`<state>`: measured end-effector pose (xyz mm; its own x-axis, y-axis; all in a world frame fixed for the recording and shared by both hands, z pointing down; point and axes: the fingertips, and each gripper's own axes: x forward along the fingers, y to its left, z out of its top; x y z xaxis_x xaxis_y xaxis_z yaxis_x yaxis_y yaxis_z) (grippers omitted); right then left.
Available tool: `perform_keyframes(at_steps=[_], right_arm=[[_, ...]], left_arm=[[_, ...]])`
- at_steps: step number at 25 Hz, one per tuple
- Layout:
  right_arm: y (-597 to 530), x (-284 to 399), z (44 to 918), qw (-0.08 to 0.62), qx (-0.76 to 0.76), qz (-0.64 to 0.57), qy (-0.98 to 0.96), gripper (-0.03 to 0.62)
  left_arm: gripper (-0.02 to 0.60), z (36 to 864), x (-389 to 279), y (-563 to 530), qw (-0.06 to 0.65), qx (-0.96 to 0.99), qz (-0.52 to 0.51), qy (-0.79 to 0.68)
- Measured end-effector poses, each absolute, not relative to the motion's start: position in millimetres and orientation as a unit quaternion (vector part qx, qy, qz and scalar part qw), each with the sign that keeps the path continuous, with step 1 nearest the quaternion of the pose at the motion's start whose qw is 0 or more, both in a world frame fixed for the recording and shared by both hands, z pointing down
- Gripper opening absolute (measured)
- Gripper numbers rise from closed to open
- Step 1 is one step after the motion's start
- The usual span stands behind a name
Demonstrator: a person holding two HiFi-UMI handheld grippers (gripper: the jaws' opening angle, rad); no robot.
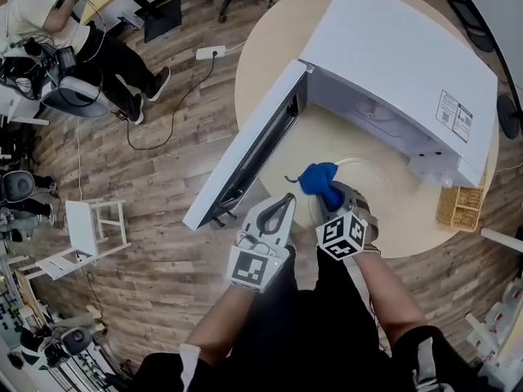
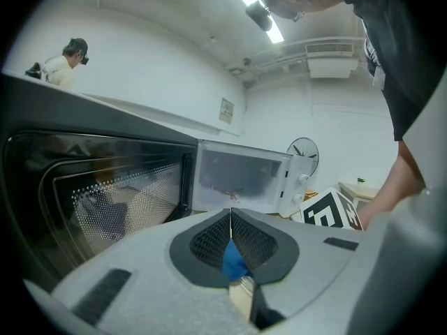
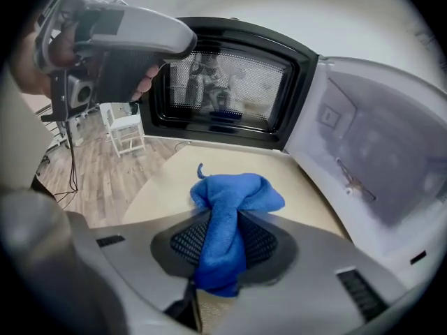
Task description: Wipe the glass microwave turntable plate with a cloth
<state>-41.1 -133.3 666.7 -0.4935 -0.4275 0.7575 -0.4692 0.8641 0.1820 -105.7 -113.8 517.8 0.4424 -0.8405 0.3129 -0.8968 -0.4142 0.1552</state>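
Note:
The glass turntable plate (image 1: pixel 384 190) lies faintly visible on the round table (image 1: pixel 261 64), in front of the open microwave (image 1: pixel 392 64). My right gripper (image 1: pixel 327 193) hangs over the plate's near edge, shut on a bunched blue cloth (image 1: pixel 319 180). In the right gripper view the cloth (image 3: pixel 234 201) stands up between the jaws of my right gripper (image 3: pixel 225 218), and the plate is hidden. My left gripper (image 1: pixel 282 207) is just left of the cloth, raised and shut with nothing held. It also shows at the top left of the right gripper view (image 3: pixel 133 61). In its own view the left gripper (image 2: pixel 231 211) has its jaws together.
The microwave door (image 1: pixel 253 145) swings open to the left, close beside my left gripper. A wicker basket (image 1: pixel 459 207) sits at the table's right edge. On the wood floor are a white stool (image 1: pixel 94 231), a power strip (image 1: pixel 211 52) and a seated person (image 1: pixel 73 39).

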Motion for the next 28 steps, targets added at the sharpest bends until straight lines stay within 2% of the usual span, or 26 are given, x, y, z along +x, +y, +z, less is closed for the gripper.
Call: perform_keyframes(at_steps=[28], right_arm=[[-219.8,64.9,666.3,0.459,0.428,0.055,-0.777,0.097]], left_arm=[[0.006,523.6,-103.3,-116.8,0.15,0.835,0.109,-0.518]])
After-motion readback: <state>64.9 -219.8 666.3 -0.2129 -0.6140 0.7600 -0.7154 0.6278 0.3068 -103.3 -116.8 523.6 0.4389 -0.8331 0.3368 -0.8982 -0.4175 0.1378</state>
